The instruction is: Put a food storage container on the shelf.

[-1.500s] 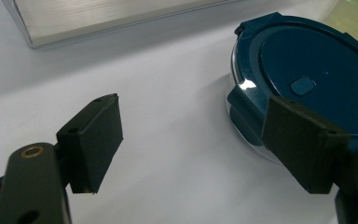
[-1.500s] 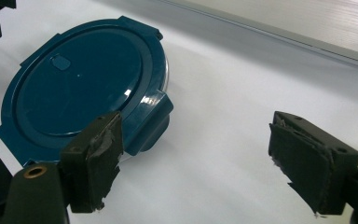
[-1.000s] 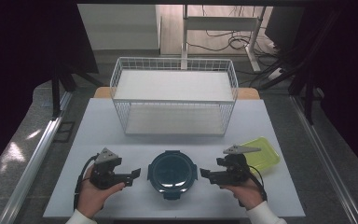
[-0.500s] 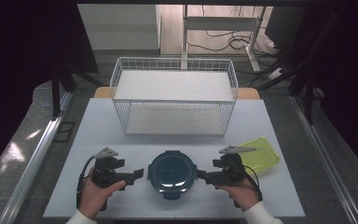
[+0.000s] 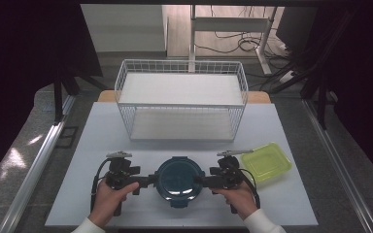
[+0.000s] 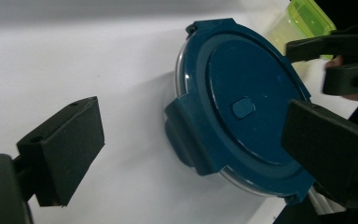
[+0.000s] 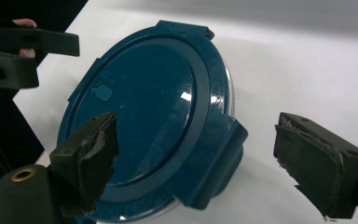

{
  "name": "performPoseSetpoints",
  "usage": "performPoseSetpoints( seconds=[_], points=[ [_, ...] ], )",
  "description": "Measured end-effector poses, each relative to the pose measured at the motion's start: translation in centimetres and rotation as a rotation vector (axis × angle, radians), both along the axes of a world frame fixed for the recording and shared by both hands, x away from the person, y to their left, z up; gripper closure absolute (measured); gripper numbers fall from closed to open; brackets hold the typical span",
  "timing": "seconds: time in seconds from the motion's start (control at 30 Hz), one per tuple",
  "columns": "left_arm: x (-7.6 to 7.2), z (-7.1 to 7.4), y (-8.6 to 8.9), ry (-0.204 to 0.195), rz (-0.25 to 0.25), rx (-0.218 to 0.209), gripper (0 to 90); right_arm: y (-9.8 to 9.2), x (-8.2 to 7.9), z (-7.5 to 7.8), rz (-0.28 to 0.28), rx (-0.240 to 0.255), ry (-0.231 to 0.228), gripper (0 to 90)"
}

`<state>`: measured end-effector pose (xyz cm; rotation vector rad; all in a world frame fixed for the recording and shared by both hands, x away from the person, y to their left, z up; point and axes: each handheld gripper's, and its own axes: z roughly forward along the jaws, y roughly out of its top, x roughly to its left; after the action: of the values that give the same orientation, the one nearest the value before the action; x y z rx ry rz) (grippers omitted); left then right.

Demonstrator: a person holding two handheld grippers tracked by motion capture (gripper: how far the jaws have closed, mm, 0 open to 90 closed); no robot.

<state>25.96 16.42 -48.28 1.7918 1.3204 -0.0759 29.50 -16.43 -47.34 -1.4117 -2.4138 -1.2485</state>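
White tabletop (image 5: 102, 145) carries a round dark-blue lidded container (image 5: 177, 177) near its front edge, unlabelled, between the left gripper (image 6: 186, 140) and right gripper (image 7: 193, 158), jaws apart around its side latches. Beyond sit a partly cropped yellow-green tub (image 5: 267, 161) and a white wire basket (image 5: 182, 99).

White sleeves (image 5: 260, 224), black blocky fingers (image 6: 60, 151)

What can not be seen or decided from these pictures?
- What is inside the round container: its blue lid covers it in every view.
- Whether the left tongs and right tongs touch the side latches: too small in the high view.
- Most of the green container: cut off by the top edge in the left gripper view.
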Motion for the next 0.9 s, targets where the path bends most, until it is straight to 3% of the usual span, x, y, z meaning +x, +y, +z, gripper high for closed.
performPoseSetpoints(
  seconds=[0.33, 0.7, 0.9],
  points=[
    [1.1, -1.7, -1.2, 0.072, -0.024, -0.054, 8.2, 0.8, 0.9, -1.5, 0.008, 0.034, 0.095, 12.2],
    [1.5, -2.8, -1.7, 0.113, -0.051, -0.077, 9.3, 1.0, 0.8, -2.5, 0.008, 0.062, 0.156, 11.8],
    [1.6, -3.4, -1.9, 0.143, -0.058, -0.106, 12.1, 1.0, 0.9, -3.1, -0.002, 0.111, 0.212, 12.7]
  ],
)
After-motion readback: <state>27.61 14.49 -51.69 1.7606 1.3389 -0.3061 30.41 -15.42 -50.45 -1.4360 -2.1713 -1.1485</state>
